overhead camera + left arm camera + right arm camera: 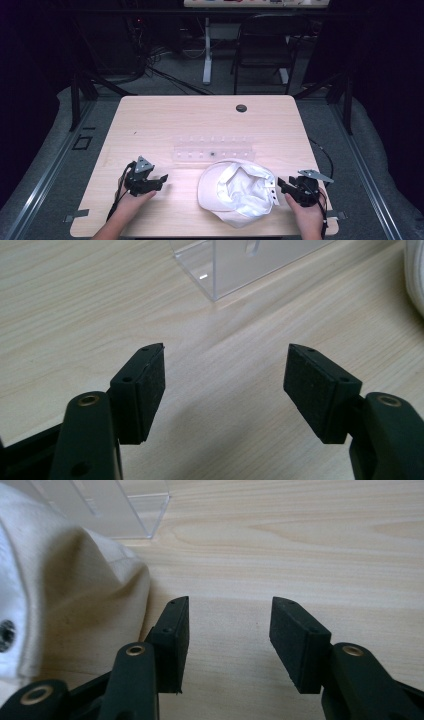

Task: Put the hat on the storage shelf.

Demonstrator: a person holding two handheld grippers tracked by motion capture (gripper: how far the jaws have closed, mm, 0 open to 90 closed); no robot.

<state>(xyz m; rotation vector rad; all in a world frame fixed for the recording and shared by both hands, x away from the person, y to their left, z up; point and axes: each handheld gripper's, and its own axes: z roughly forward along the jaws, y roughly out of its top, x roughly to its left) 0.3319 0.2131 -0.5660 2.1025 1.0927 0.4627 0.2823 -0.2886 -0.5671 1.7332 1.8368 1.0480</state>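
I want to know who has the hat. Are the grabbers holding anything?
No. Both the left gripper and right gripper are open and empty; the white cap lies on the table.

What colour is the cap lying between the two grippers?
White, slightly off-white in the shade. The cap shows best in the high view, upside down on the table.

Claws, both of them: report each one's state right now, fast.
Left claw: open, holding nothing, over bare table.
Right claw: open, holding nothing, beside the white fabric cap.
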